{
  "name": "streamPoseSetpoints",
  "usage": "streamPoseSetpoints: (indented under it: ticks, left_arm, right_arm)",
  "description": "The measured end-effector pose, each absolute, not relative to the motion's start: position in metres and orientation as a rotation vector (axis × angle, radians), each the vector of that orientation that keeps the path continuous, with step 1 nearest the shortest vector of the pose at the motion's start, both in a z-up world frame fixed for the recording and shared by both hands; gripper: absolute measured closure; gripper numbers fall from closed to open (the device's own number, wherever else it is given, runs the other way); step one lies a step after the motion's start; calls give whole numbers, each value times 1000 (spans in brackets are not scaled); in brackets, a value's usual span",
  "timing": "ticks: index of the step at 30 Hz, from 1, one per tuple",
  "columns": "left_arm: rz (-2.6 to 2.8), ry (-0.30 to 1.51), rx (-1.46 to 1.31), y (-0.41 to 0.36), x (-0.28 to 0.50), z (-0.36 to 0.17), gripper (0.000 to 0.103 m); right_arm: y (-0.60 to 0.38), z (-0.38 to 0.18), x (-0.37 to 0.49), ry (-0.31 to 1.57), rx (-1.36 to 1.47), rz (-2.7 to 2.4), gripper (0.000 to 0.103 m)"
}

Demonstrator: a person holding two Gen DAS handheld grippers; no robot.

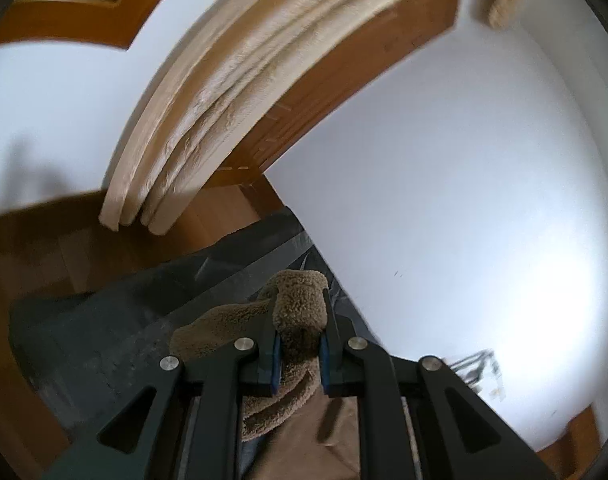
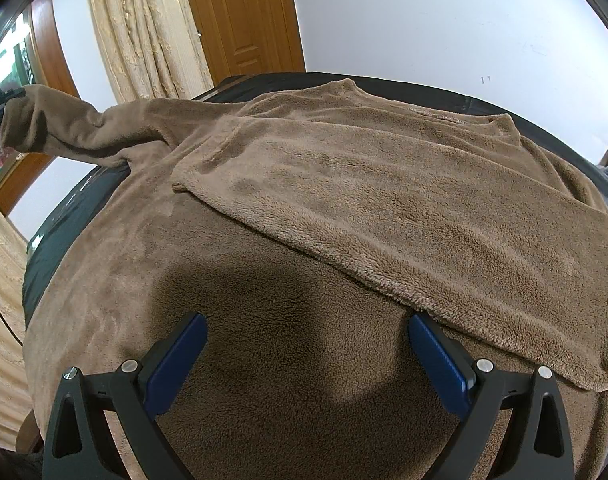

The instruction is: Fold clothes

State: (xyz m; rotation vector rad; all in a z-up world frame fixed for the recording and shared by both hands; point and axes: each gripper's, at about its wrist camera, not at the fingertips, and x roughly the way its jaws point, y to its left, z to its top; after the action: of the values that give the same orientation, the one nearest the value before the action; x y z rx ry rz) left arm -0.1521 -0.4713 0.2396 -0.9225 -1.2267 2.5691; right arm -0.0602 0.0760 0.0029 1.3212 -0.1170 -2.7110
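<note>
A brown fleece top (image 2: pixel 343 208) lies spread over a dark-covered table (image 2: pixel 60 216), its right side folded inward across the body. Its left sleeve (image 2: pixel 68 132) is stretched out and lifted off the table toward the far left, where the left gripper (image 2: pixel 0 108) shows at the picture's edge. In the left wrist view my left gripper (image 1: pixel 300 312) is shut on the sleeve cuff (image 1: pixel 300 300), with fleece bunched between the blue pads. My right gripper (image 2: pixel 307 340) hangs open just above the near part of the top, nothing between its fingers.
Beige curtains (image 2: pixel 144 28) and a wooden door (image 2: pixel 240 16) stand behind the table against a white wall (image 2: pixel 443 12). The dark table cover (image 1: pixel 116 320) shows below the left gripper. More beige fabric (image 2: pixel 0 288) lies at the near left.
</note>
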Motion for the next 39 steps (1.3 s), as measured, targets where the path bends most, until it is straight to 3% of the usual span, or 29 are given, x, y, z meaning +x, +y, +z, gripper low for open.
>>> streamPoseSetpoints:
  ticks: [5,9,18,26,31,33,35,39]
  left_arm:
    - [2527,-1326,-880,-478,-148,247,87]
    - [2473,-1207,-914,-436,-146,257,87]
    - [2194,-796,-991,-240,-140,272,87]
    - [1825,-599,-1147,-59,-134,241,85]
    - [1777,-494,-1291,-1,-135,204,59]
    - [1760,-497,-1317,-2,-143,190,34]
    - [1774,-529,-1323,-5,-144,184,23]
    - [1815,-548,-1284,-23,-150,177,22]
  right_arm:
    - [75,3,-60,-109,1324,-2714,1]
    - [76,3,-59,-109,1322,-2720,1]
    - [103,11,-52,-344,1233,-2778,1]
    - [135,26,-40,-604,1093,-2828,1]
    - [181,32,-23,-900,1015,-2955,1]
    - [199,32,-15,-1024,996,-2994,1]
    - [213,31,-9,-1126,972,-3002,1]
    - [219,31,-7,-1197,937,-2942,1]
